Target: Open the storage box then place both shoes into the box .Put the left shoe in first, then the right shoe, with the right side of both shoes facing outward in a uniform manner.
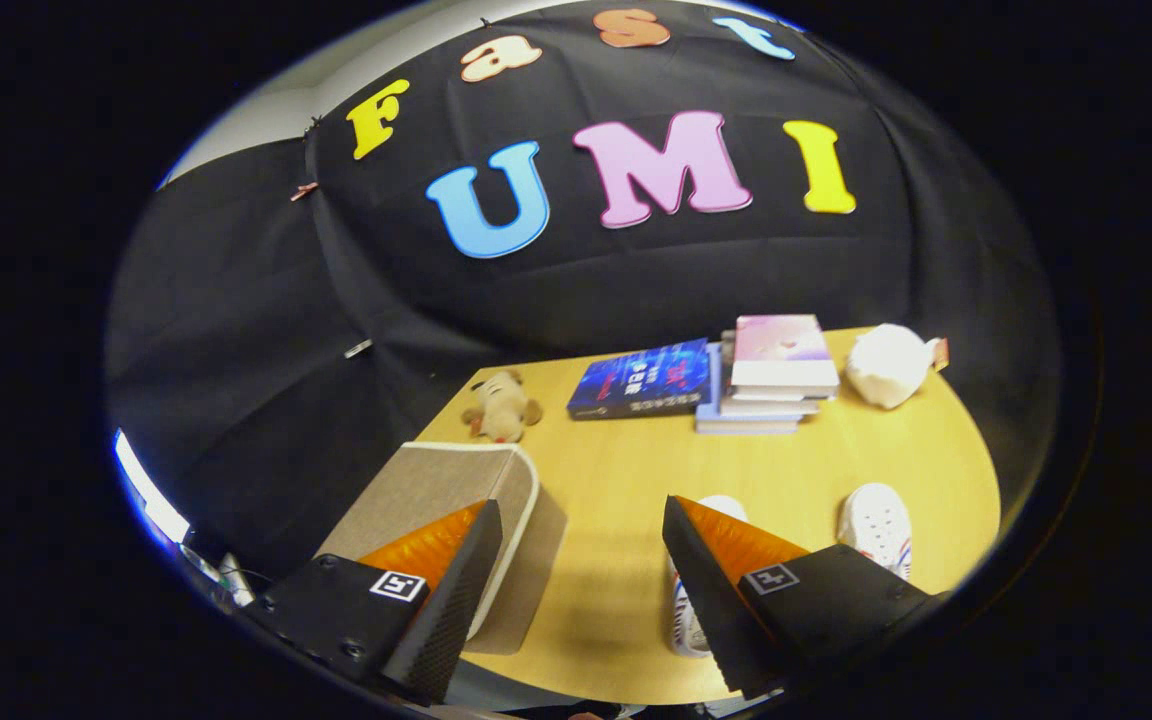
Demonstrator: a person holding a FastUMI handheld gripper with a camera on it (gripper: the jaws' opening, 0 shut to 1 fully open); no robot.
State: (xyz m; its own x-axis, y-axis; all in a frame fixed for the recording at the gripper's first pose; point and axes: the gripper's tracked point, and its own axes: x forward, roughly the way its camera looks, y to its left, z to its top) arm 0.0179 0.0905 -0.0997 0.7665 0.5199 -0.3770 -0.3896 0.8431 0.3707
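Note:
A beige fabric storage box (446, 480) with white piping stands closed on the wooden table (616, 470), partly behind my left finger. Two white shoes lie on the table: one (681, 610) is mostly hidden by my right finger, the other (876, 525) sits just to the right of that finger. My gripper (581, 520) hovers above the table's near side, open wide, with bare tabletop between its fingers and nothing held.
Beyond the fingers, a blue book (644, 380) lies flat beside a stack of books (774, 375). A small plush toy (502, 405) sits at the far left of the table, and a white plush (888, 365) at the far right.

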